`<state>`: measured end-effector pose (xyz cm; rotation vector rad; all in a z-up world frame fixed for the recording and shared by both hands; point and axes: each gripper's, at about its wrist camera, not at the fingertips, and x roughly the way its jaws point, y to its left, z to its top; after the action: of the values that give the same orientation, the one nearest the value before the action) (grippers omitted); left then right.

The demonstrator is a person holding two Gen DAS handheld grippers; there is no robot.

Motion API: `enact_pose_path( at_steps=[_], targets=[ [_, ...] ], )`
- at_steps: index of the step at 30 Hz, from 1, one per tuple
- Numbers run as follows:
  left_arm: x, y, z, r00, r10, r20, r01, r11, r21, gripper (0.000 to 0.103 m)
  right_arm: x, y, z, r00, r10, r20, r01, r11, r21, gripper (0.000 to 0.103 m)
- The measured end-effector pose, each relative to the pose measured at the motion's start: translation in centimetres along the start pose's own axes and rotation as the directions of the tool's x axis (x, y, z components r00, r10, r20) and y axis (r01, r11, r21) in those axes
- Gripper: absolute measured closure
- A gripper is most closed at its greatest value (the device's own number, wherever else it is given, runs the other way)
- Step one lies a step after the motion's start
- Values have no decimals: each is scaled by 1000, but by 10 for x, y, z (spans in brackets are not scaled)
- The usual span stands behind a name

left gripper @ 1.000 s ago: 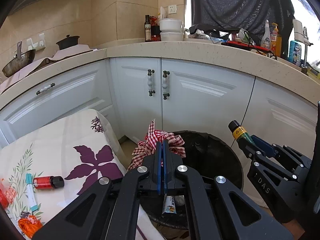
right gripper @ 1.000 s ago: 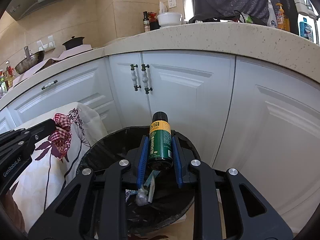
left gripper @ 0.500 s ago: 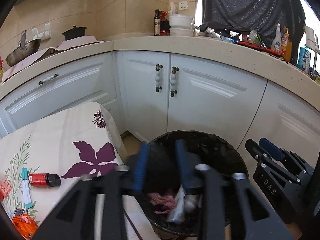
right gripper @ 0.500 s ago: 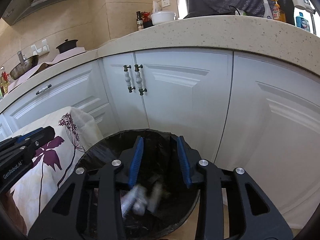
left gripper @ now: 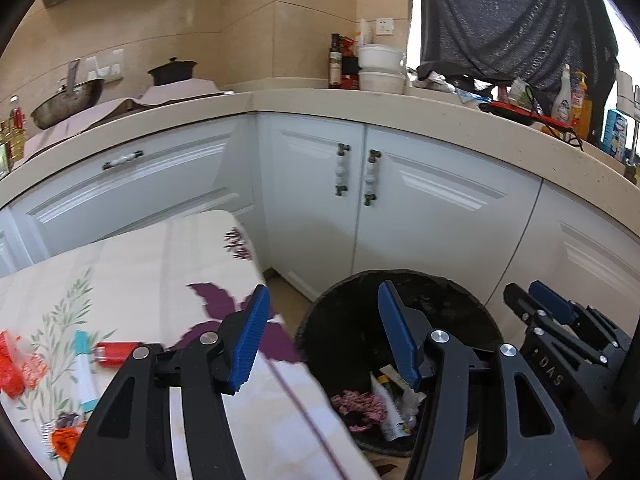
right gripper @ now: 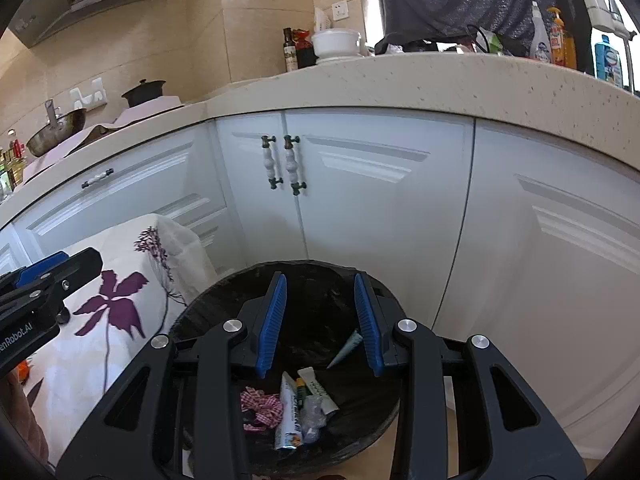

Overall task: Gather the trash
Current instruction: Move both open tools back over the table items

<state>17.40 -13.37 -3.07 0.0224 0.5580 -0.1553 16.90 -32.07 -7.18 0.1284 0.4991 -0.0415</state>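
While I scan from the left edge of the left wrist view, I find the trash that is not yet collected on the flowered tablecloth (left gripper: 152, 272): red wrappers (left gripper: 12, 364), a white tube with a teal cap (left gripper: 84, 372), a small red bottle (left gripper: 116, 354) lying on its side, and an orange wrapper (left gripper: 66, 440) near the bottom. My left claw (left gripper: 324, 336) hangs over the cloth's right edge and the rim of the bin; its jaws are opening, already well apart, and nothing is between them. Right of the cloth stands the black-lined trash bin (left gripper: 460, 304) on the floor, in front of the white cabinet doors (left gripper: 432, 208). Inside it lie a red checked cloth (left gripper: 360, 404), a squeezed tube (left gripper: 390, 412) and some crumpled clear wrap. Further right, my right claw (left gripper: 536, 300) pokes in from the side. From its own camera, the right claw (right gripper: 320, 316) sits directly above the bin (right gripper: 192, 312), jaws partly open and holding nothing. Below it I see the checked cloth (right gripper: 262, 404), the tube (right gripper: 290, 420) and a green-labelled bottle (right gripper: 304, 392) resting at the bottom.
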Motion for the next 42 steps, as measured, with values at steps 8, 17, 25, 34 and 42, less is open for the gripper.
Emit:
enact_pose_path(
  at_steps=[8,17,25,34,42],
  targets=[
    [-32,42,-12,997,78,24,-78,997,-25,44,-21,31,1,999,35,14,-35,999,-21,69],
    [-67,103,-35,983,185,2,-184,981,-68,41,-40,93,-9,990,141,-13,-141,988,-66,69],
    [-101,163,-60,959,284,-26,-285,950,-129,41,-57,160,-18,968,246,-46,-250,958,-139,67],
    [-134,220,-83,924,380,-46,-381,902,-202,41,-66,230,-38,933,339,-119,-358,909,-213,67],
    [-150,259,-102,903,423,-78,-428,864,-264,41,-70,276,-57,907,377,-187,-416,871,-262,66]
  ],
)
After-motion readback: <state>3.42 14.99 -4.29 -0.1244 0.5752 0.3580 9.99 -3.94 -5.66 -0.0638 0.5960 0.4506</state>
